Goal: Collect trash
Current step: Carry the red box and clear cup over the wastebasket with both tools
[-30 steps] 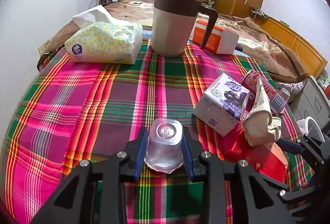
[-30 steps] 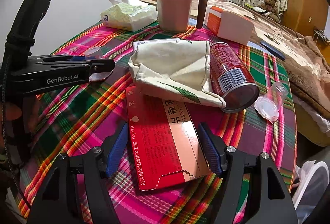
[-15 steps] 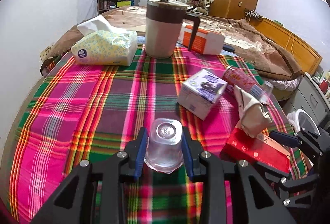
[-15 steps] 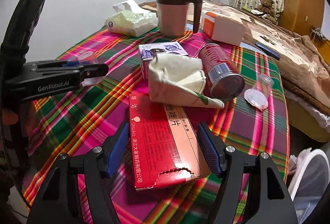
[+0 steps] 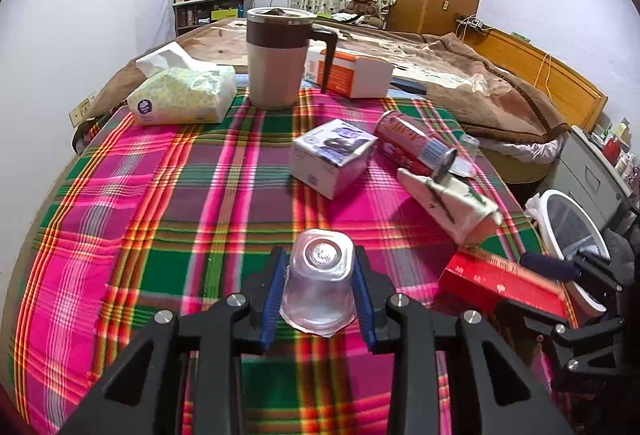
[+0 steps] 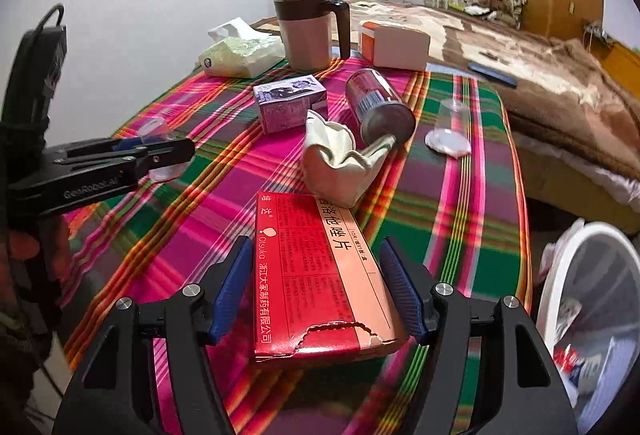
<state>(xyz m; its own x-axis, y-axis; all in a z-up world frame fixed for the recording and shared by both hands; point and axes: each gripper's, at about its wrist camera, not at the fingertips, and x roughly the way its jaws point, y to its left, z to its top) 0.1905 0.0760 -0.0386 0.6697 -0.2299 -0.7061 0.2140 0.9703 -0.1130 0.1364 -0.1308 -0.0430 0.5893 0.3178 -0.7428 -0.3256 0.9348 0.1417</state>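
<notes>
My left gripper [image 5: 318, 277] is shut on an upside-down clear plastic cup [image 5: 320, 287], held just above the plaid tablecloth [image 5: 160, 215]. A flat red medicine box [image 6: 316, 275] lies between the pads of my right gripper [image 6: 316, 285], whose jaws are closing on it; it hangs over the table's near edge. Beyond it lie a crumpled paper bag [image 6: 336, 163], a red can [image 6: 376, 103] on its side, a purple-and-white carton [image 6: 290, 103] and a second clear cup [image 6: 450, 131]. The left gripper [image 6: 160, 155] shows at the left of the right wrist view.
A white bin [image 6: 546, 295] with trash inside stands on the floor right of the table. A lidded mug [image 5: 276, 63], a tissue pack [image 5: 184, 97] and an orange-and-white box [image 5: 352, 73] stand along the far edge. A bed lies behind, a wall to the left.
Both grippers drew back toward the table's near edge and rose a little. The red box slid out from under the paper bag and came along with the right gripper.
</notes>
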